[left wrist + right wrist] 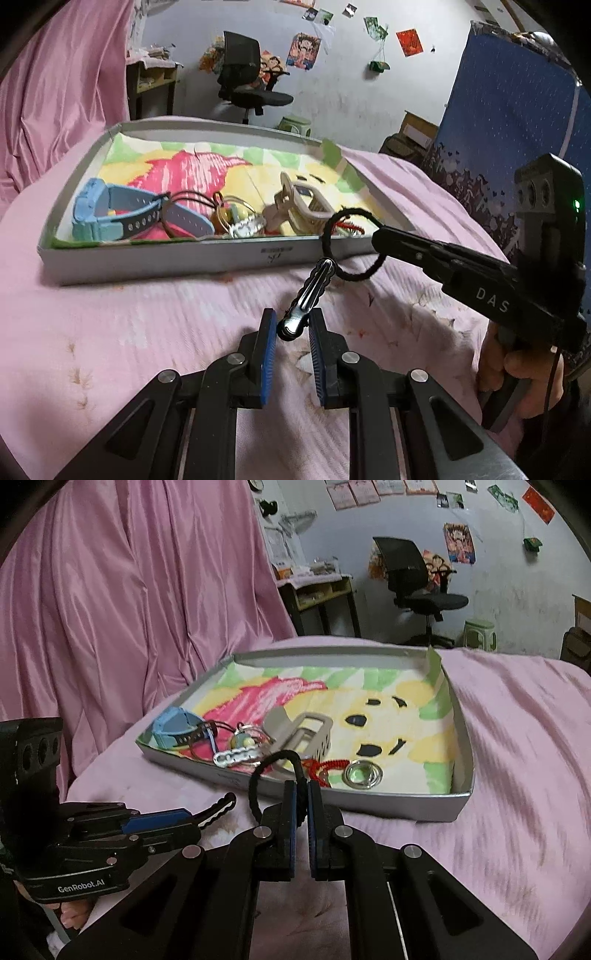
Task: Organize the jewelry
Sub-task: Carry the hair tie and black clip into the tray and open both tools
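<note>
The left tongs [291,328] pinch the butt of a black hair clip [308,295], its long axis pointing up and away toward the tray [155,258] at frame centre. The right tongs [302,794] are nearly closed on a black hair tie [273,760], its loop hanging over the tray's near rim, with the clip's tip apparently touching it. Both sit just short of the tray on the pink bed [110,332]; the right tongs look nearer

My room's pretty cluttered: white wall [517,576] covered in posters [459,542], black office chair [417,579], small desk [325,590], green stool [479,633], pink curtain [110,609] beside the bed [517,738].
</note>
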Available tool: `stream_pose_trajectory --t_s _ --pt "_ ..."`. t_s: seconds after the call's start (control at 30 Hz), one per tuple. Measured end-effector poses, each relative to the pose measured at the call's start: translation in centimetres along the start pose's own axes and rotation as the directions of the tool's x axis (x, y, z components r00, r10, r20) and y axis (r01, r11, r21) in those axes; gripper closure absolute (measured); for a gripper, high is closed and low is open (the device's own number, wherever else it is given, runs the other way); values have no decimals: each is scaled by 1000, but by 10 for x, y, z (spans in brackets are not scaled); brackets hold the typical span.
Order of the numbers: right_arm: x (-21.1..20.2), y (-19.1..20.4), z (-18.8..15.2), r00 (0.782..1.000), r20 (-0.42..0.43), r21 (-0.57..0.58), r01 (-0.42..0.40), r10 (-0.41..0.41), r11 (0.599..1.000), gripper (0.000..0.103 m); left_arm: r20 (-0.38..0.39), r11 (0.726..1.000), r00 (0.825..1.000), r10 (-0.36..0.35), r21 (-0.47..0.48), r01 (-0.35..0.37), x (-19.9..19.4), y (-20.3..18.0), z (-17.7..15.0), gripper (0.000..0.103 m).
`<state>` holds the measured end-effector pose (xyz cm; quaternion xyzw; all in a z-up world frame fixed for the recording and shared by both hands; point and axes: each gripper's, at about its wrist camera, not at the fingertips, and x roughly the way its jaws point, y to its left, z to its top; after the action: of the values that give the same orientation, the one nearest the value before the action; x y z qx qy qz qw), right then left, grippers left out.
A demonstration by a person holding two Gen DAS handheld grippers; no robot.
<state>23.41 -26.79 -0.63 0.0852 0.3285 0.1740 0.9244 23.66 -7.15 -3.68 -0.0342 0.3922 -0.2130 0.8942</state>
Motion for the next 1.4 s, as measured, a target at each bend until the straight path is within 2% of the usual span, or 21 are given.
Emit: stream_pose_trajectory --t_s 0.47,0.73,1.13,1.4 --pt "-17 0 9 992 122 2 15 -15 1000 98 80 999 997 11 -35 -8 -14 4 12 86" --pt "-23 -6 15 985 173 20 26 -30 999 98 129 996 991 43 -84 -32 -20 11 20 86" --pt "-21 -23 25 974 222 80 32 -49 996 98 155 994 986 58 -105 -42 -10 11 50 86" --pt "-5 -32 34 970 231 103 49 -72 994 98 144 980 982 121 -176 -95 10 26 75 86"
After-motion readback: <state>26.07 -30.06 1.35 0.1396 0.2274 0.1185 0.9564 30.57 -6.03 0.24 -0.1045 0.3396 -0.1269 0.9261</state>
